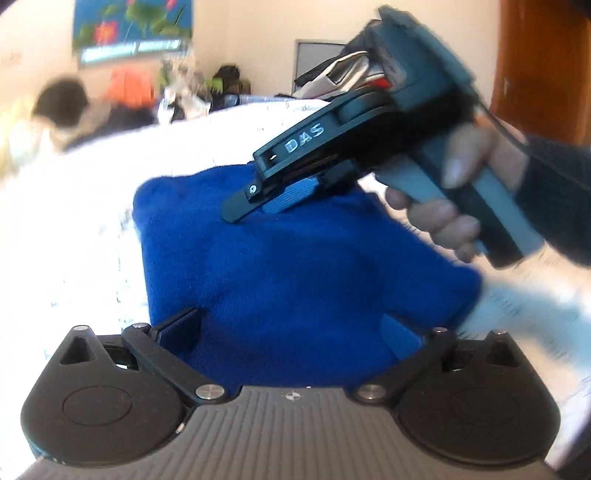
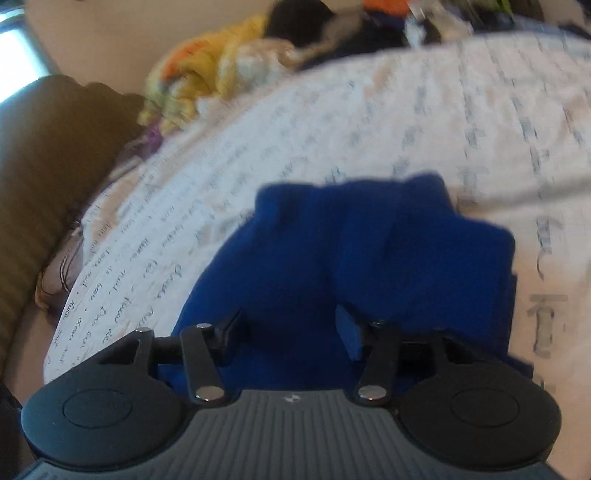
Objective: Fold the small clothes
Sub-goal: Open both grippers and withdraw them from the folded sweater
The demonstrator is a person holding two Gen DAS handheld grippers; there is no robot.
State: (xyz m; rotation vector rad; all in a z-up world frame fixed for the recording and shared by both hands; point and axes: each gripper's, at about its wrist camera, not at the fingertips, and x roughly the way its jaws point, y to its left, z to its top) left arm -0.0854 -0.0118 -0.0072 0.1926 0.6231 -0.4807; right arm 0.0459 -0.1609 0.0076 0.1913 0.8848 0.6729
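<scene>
A folded blue knit garment (image 1: 295,266) lies on a white bedsheet printed with handwriting (image 2: 332,129). My left gripper (image 1: 291,328) sits low at the garment's near edge. Its jaws stand wide apart over the cloth and pinch nothing. A hand (image 1: 454,206) holds my right gripper (image 1: 251,206) slanting down onto the garment's far part. In the right wrist view the right gripper (image 2: 291,332) has its jaws parted, with the blue garment (image 2: 369,240) filling the gap beneath them. I see no cloth pinched between the pads.
A heap of yellow, orange and dark clothes (image 2: 207,74) lies along the bed's far edge. A brown padded piece (image 2: 44,166) borders the bed on the left. A wooden door (image 1: 535,55) and a flowered wall poster (image 1: 133,26) stand behind.
</scene>
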